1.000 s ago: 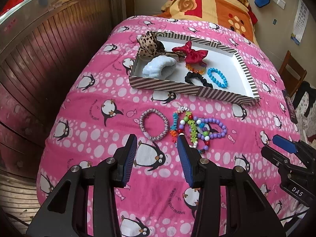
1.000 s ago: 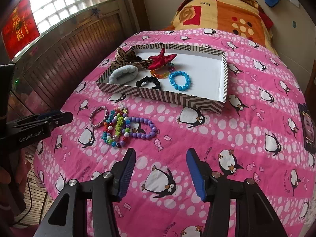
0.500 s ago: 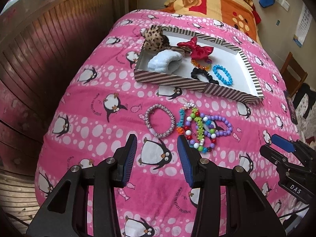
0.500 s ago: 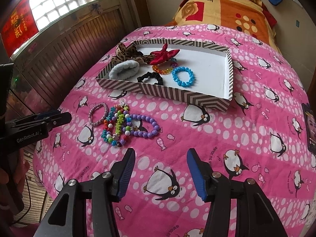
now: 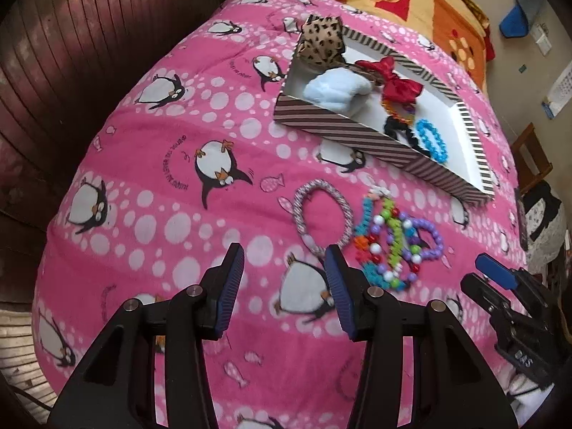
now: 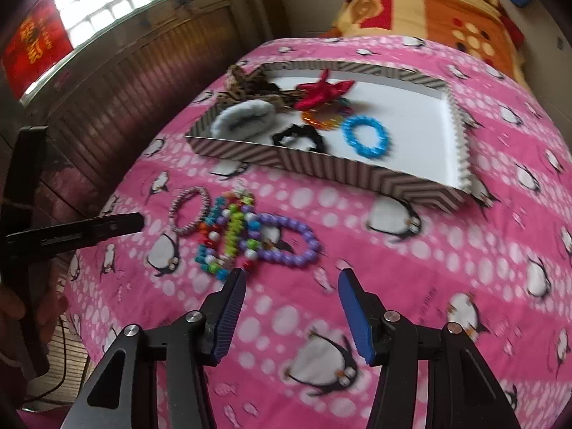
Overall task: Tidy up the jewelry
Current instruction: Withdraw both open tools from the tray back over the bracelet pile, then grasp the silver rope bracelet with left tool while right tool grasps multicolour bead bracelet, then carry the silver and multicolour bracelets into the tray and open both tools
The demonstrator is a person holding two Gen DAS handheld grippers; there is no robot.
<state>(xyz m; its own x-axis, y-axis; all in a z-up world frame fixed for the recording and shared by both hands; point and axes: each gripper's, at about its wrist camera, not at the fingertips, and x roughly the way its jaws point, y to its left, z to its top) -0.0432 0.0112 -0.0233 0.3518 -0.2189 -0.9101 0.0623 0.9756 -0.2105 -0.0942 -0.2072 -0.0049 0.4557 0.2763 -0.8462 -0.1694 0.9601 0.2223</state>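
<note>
Pink-grey woven bracelet (image 5: 323,216) lies just ahead of the left gripper (image 5: 284,261), jaws open, empty, just widened; straddle one side before closing; right gripper (image 6: 291,279) open, empty.

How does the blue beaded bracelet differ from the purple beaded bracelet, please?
The blue beaded bracelet lies alone inside the striped tray; the purple beaded bracelet lies outside it on the pink penguin blanket, touching a multicoloured bead pile. Blue looks smaller. Both are closed bead rings, lying flat.
</note>
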